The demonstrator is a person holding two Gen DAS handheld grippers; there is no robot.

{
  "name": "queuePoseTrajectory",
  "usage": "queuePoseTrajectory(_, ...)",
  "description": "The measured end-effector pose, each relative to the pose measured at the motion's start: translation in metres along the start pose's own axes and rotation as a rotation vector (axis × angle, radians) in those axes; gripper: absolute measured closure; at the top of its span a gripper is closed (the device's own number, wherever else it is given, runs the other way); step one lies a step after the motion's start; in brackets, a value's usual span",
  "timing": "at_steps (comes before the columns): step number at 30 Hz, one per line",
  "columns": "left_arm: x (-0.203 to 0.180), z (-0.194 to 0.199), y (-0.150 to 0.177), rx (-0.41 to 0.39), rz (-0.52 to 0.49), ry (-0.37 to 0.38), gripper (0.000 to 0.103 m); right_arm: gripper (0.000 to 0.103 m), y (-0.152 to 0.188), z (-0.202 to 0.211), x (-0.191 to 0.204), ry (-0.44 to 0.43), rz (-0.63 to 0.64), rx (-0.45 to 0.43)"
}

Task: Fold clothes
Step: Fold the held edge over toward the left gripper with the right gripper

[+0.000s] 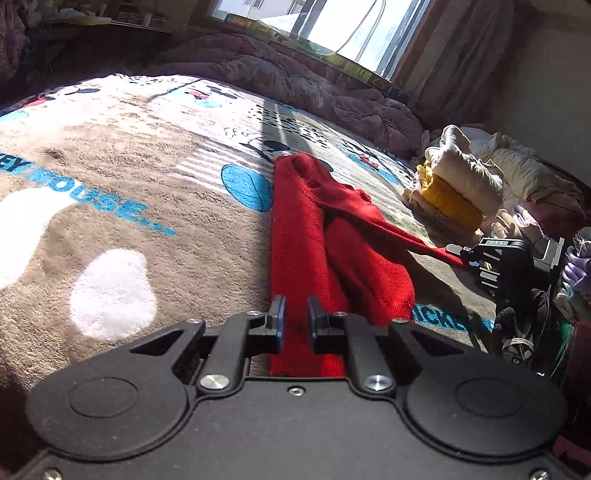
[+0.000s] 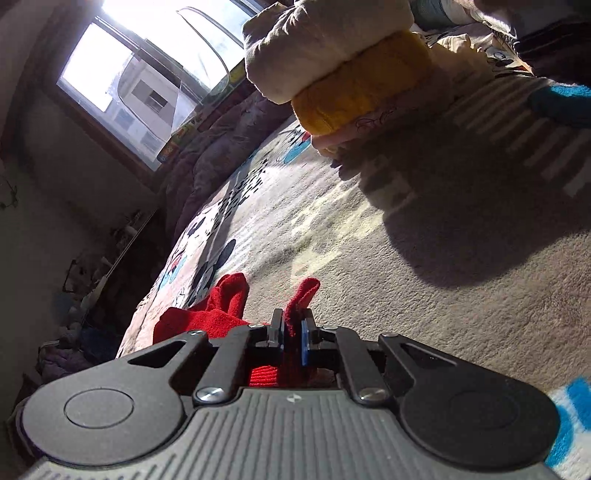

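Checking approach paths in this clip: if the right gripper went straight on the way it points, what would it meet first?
The right gripper, jaws shut on the red garment, points low across the bed, so it would probably first meet the blanket. The folded clothes stack lies farther on; depth is unclear.

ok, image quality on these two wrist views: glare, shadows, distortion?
Left wrist: window blown out, sun patch washes out the blanket, red garment sharp, fisheye bends the edges. Right wrist: view rolled, window overexposed, a hard dark shadow falls under the clothes stack, and the room's left side is murky.
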State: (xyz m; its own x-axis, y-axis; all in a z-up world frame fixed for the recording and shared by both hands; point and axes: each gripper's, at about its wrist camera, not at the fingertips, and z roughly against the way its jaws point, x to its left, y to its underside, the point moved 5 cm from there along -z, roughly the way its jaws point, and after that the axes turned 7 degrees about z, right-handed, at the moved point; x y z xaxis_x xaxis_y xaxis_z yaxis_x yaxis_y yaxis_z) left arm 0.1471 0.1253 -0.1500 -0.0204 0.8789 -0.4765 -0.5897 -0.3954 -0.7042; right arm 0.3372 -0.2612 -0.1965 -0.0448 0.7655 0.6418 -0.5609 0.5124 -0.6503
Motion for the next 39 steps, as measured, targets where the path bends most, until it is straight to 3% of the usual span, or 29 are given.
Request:
queuePoseTrajectory(4,-0.002,-0.011,0.009,0.043,-0.014,-0.048,0.094,0.093,-0.013,-0.002,0.004,-0.008,0.007,-0.031)
queuePoseTrajectory(6,-0.002,-0.022,0.018,0.09,-0.032,-0.067,0.094,0.093,-0.011,-0.012,-0.001,0.001,0.001,0.016)
queuePoseTrajectory(8,-0.007,-0.018,0.018,0.074,-0.067,-0.073,0.093,0.091,-0.004,-0.024,-0.009,0.01,-0.03,0.091)
queuePoseTrajectory(11,-0.026,-0.009,0.018,0.041,-0.231,-0.082,0.074,0.087,0.016,-0.029,-0.021,-0.008,-0.075,0.152)
queuePoseTrajectory(14,-0.04,-0.017,0.029,0.056,-0.363,-0.107,0.074,0.087,0.028,-0.021,-0.026,-0.063,-0.083,0.122)
queuePoseTrajectory(17,-0.042,-0.035,0.043,0.091,-0.416,-0.132,0.078,0.088,0.032,-0.018,-0.028,-0.084,-0.089,0.104)
queuePoseTrajectory(22,-0.049,-0.033,0.035,0.131,-0.362,-0.091,0.079,0.088,0.035,-0.013,-0.028,-0.1,-0.079,0.09)
queuePoseTrajectory(26,-0.062,-0.02,0.006,0.067,-0.326,-0.04,0.079,0.089,0.035,-0.009,-0.032,-0.125,-0.1,0.075)
queuePoseTrajectory(31,-0.073,-0.05,-0.031,0.019,-0.304,-0.023,0.079,0.088,0.033,-0.005,-0.032,-0.131,-0.118,0.07)
queuePoseTrajectory(36,-0.065,-0.086,-0.068,0.002,-0.16,0.053,0.075,0.092,0.024,0.006,-0.024,-0.135,-0.088,0.02)
queuePoseTrajectory(39,-0.049,-0.103,-0.093,-0.008,-0.021,0.118,0.072,0.094,0.011,0.02,-0.002,-0.147,0.01,-0.03)
